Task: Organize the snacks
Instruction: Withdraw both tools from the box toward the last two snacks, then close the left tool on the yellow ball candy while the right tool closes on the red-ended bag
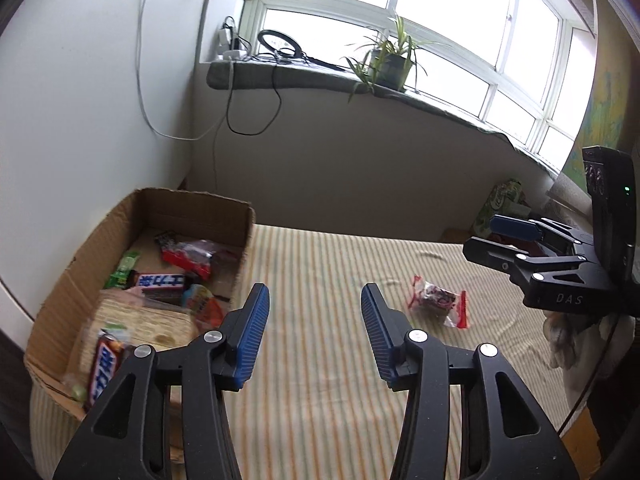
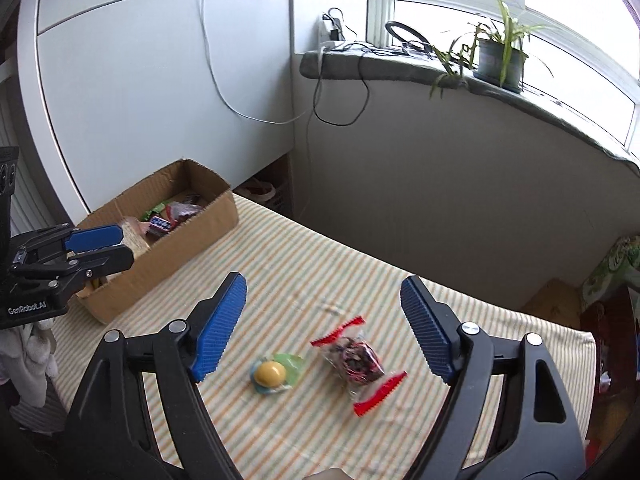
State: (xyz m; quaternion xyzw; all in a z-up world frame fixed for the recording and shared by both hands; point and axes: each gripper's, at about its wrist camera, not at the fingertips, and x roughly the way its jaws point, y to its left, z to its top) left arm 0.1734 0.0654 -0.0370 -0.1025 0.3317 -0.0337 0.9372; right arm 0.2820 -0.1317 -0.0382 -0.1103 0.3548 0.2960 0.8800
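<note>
Tongs (image 1: 312, 332) empty; box (image 1: 168, 204) w/ snacks (image 1: 160, 280)

Daylight floods a curved bay window (image 1: 400, 12); a potted spider plant (image 2: 500, 56) and cables (image 1: 256, 92) sit on its grey sill (image 2: 400, 68), beside a white cabinet (image 2: 160, 80).

On the bed (image 2: 304, 264): box (image 2: 192, 236) at far left, holding snack bars (image 1: 160, 282) and packets (image 1: 188, 258). Well right of it, wrapped candy (image 2: 356, 360) with a round sweet (image 2: 272, 374) just beside, on its left. Behind the bed, a sill (image 2: 400, 66) with a plant (image 2: 500, 56) and cables (image 2: 340, 112). Left claw (image 2: 104, 246) over the box's near end; right claw (image 2: 320, 328) above both sweets.
</note>
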